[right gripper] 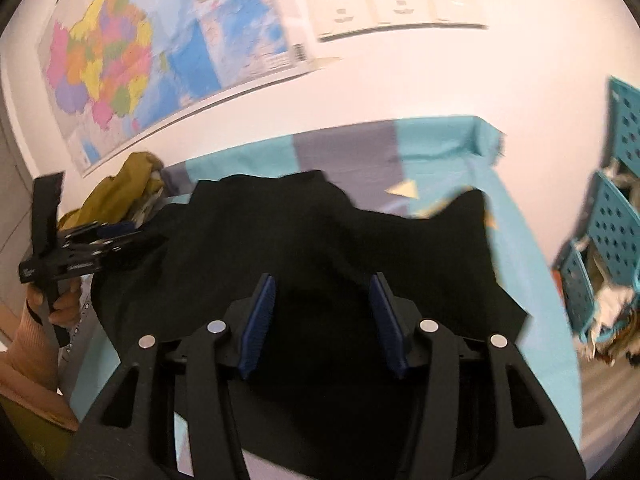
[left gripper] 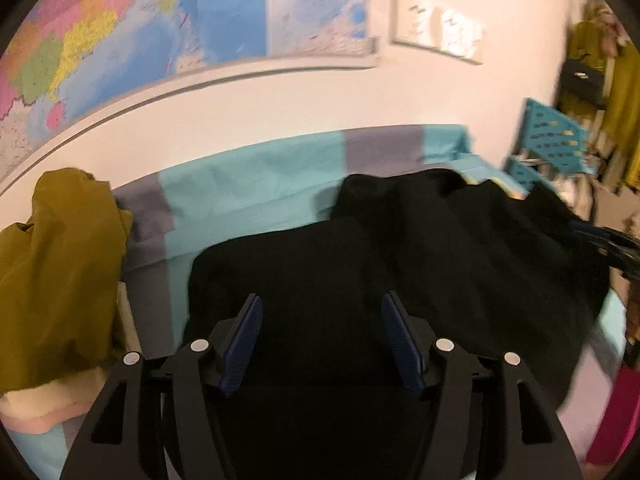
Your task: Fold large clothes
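Observation:
A large black garment (left gripper: 440, 240) lies rumpled across the table's teal and grey cover (left gripper: 260, 176). My left gripper (left gripper: 321, 300) hovers over its near left part, blue pads apart, with only cloth seen below them. In the right wrist view the same black garment (right gripper: 320, 232) spreads under my right gripper (right gripper: 322, 280), whose jaws also stand open with nothing pinched. The left gripper (right gripper: 120, 236) shows there at the garment's left edge, carried by a hand (right gripper: 64, 304). The right gripper (left gripper: 600, 240) appears at the garment's right edge in the left wrist view.
An olive garment (left gripper: 56, 264) is heaped at the table's left end, over a pale cloth. Teal perforated baskets (right gripper: 616, 216) holding clothes stand to the right. A wall with a map (left gripper: 160, 20) and sockets (right gripper: 396, 4) runs directly behind the table.

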